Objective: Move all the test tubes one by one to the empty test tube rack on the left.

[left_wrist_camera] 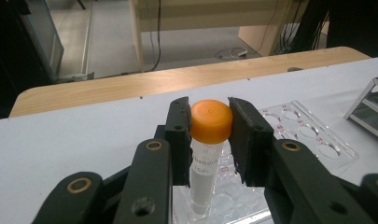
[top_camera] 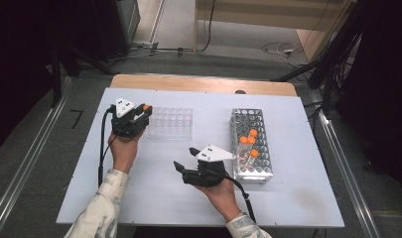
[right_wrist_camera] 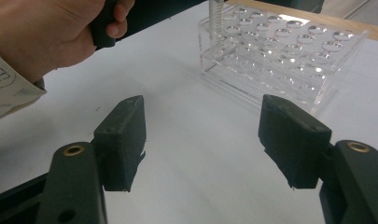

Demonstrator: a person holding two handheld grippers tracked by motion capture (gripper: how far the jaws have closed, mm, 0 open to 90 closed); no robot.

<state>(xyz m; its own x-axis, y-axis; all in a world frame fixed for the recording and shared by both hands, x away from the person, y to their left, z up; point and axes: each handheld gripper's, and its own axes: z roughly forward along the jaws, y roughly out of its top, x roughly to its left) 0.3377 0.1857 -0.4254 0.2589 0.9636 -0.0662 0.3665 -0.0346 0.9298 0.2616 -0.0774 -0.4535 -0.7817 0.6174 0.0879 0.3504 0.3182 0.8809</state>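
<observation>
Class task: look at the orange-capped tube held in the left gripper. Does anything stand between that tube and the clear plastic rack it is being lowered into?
Nothing visible does. The left gripper clamps the orange-capped tube by its cap, and the tube's lower end already stands at a well at the corner of the clear rack. The wells around it look empty.

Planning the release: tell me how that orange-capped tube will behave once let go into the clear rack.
The orange-capped tube is tall, narrow and round, so it would probably tip or roll unsupported. The left tongs clamp its cap; smooth plastic may slip. The clear rack looks light and could shift.
</observation>
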